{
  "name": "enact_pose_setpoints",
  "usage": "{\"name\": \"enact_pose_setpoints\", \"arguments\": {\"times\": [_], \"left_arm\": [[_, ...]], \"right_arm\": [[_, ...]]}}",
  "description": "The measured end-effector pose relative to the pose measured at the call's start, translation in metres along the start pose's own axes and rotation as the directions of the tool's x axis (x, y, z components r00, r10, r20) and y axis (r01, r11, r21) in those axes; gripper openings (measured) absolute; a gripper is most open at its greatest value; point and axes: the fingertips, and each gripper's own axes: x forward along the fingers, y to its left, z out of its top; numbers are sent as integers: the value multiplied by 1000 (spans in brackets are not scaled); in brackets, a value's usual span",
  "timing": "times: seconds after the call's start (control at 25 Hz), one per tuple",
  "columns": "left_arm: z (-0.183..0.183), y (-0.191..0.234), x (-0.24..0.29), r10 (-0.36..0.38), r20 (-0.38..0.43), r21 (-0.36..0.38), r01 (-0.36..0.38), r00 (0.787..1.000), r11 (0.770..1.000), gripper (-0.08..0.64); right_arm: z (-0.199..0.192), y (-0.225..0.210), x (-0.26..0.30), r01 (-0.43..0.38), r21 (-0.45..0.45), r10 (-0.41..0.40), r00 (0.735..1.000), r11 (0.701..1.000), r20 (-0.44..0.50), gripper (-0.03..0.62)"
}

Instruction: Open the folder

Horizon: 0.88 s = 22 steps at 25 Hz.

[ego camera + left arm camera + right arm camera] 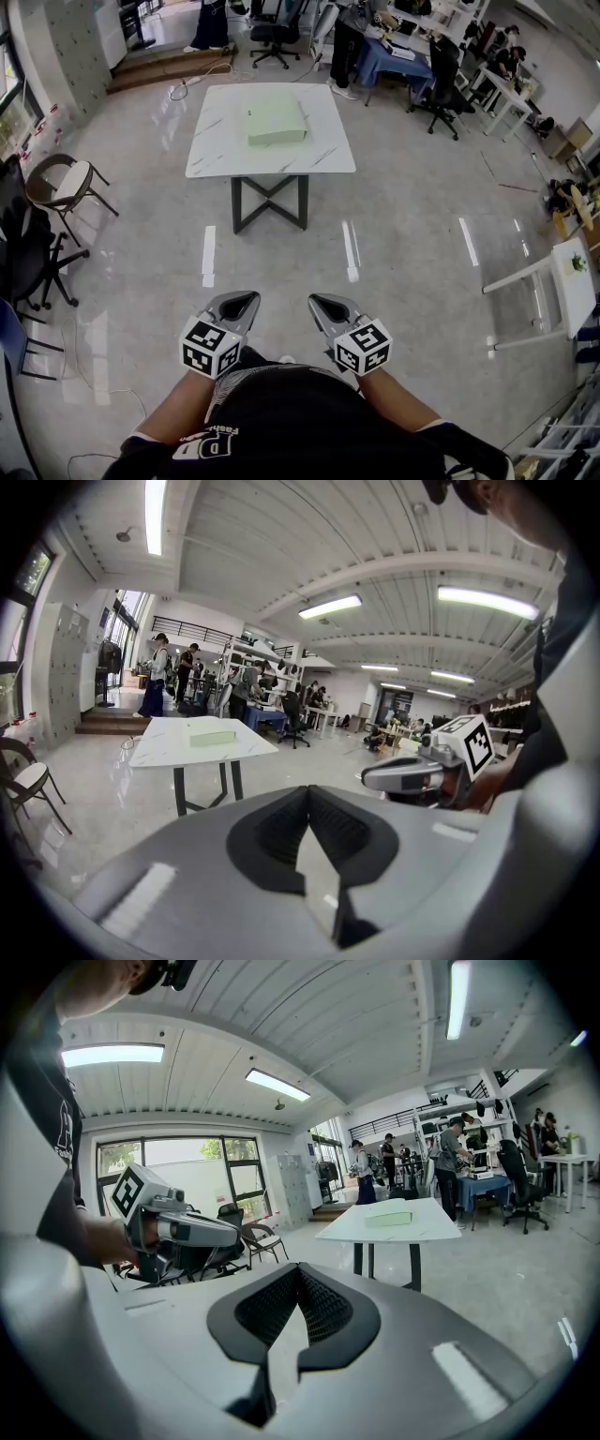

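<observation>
Task not started: folder lies shut and flat on the white table, centred btw the left and right edges, nearer the far edge than the near one. Person stands well back from the table, w/ L gripper and R gripper held low by the body, side by side. Both have jaws pressed together w/ nothing btw them. All left to do: walk up, reach, catch the cover, lift it. Hard to tell from here: which edge of the folder is the spine, and any clasp; hands hidden behind the marker cubes
</observation>
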Motion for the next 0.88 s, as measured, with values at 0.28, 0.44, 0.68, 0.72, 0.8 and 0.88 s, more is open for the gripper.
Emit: {"name": "enact_pose_setpoints", "arguments": {"times": [0.28, 0.44, 0.68, 0.72, 0.8, 0.88], "left_arm": [[2, -4, 4, 5, -3, 0, -5, 1000, 1000, 58], [3, -10, 7, 3, -11, 1, -3, 1000, 1000, 58], [2, -12, 12, 4, -31, 5, -4, 1000, 1000, 58], [2, -12, 13, 4, -33, 6, -4, 999, 1000, 58], [3, -11, 15, 3, -37, 9, -3, 999, 1000, 58], [4, -10, 16, 2, -38, 8, -2, 999, 1000, 58]], "right_arm": [[1, -5, -5, 0, 7, 0, 1000, 1000, 8, -2], [1, -9, -8, -1, 16, 1, 1000, 1000, 12, -2], [-2, -12, -8, -14, 29, 14, 1000, 999, 9, -1], [-2, -12, -8, -16, 30, 15, 1000, 999, 9, -2], [-1, -13, -6, -19, 32, 19, 1000, 999, 9, -2], [-1, -13, -5, -21, 34, 21, 1000, 999, 7, -2]]}}
